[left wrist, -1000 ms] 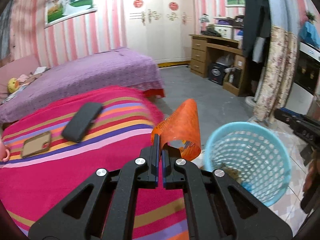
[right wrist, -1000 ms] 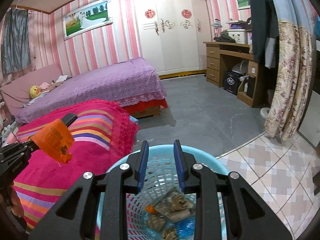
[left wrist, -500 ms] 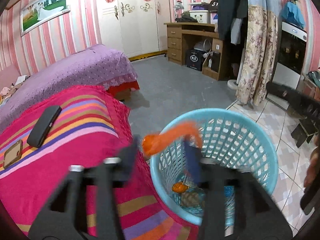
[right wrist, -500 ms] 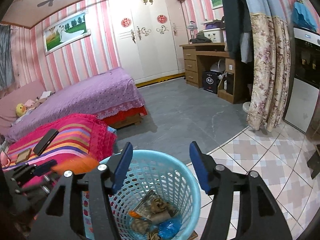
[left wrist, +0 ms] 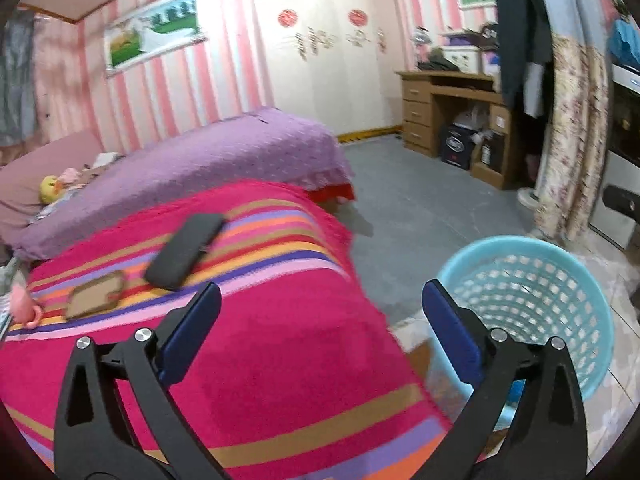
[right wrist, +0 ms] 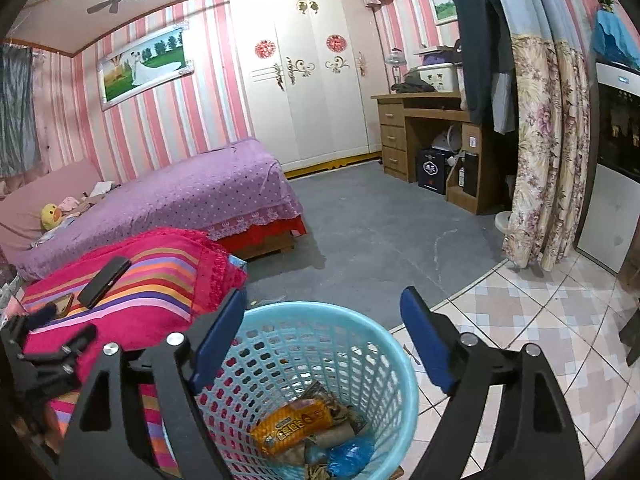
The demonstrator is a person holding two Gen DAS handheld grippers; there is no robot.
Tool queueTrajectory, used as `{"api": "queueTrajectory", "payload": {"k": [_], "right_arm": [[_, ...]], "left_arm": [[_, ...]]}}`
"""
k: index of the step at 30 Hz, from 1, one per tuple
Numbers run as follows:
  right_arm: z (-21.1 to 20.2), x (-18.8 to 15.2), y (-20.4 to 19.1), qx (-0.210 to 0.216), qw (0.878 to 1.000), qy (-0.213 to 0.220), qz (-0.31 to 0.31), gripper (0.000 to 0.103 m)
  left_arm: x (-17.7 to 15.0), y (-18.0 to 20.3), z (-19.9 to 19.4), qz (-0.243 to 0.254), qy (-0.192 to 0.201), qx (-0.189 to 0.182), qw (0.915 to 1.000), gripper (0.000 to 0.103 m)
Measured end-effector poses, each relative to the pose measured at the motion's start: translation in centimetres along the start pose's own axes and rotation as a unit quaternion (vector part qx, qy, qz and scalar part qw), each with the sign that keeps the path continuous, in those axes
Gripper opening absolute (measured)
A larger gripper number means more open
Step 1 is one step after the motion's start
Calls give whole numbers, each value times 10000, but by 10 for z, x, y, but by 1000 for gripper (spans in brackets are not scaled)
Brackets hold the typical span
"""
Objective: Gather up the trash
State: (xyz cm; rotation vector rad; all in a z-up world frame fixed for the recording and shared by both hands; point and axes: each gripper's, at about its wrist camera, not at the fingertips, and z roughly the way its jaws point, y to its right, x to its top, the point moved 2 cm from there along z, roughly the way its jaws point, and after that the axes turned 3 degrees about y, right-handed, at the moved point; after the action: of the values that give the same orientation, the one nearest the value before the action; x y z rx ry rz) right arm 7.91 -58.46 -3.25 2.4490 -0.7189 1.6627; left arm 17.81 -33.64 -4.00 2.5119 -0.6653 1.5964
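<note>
Both grippers, left (left wrist: pixel 320 312) and right (right wrist: pixel 322 320), have jaws spread wide, holding nothing; orange wrapper (right wrist: pixel 294 424) lies in the basket (right wrist: pixel 396 344) below the right jaws.

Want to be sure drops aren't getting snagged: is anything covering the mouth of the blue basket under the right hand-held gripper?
Nothing visible does. The right hand-held gripper hangs open over the basket; its mouth is uncovered, and the orange wrapper lies at the bottom with other trash.
</note>
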Motion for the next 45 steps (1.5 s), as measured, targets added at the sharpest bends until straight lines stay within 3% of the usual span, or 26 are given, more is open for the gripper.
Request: {"api": "queueTrajectory", "payload": {"k": [11,19,25,31,35,45], "right_arm": [[-17,-5,-39,505,9986,51,-150,95],[-42,-10,-71,1082,9940,13,-133,96],[-69,-28,-90,1134,9934,-6,-193,96],[-102,-60,-128,1323,9892,-31,-635,96],[-125,-75,-154,1213,9875,153,-993,96],[-154,-91,-206,1113,9807,551,-1509,96]], "left_arm": [[-2,-131,-68,-443,404,1147,9916,97],[-43,-201,-127,-859,310,1769,9800,97],[-75,-216,-161,-939,268,1898,9769,98],[-97,-212,-183,-941,233,1868,9776,98],[-106,-208,-198,-931,294,1857,9778,98],[-124,-203,-197,-1049,235,1646,9805,98]]}}
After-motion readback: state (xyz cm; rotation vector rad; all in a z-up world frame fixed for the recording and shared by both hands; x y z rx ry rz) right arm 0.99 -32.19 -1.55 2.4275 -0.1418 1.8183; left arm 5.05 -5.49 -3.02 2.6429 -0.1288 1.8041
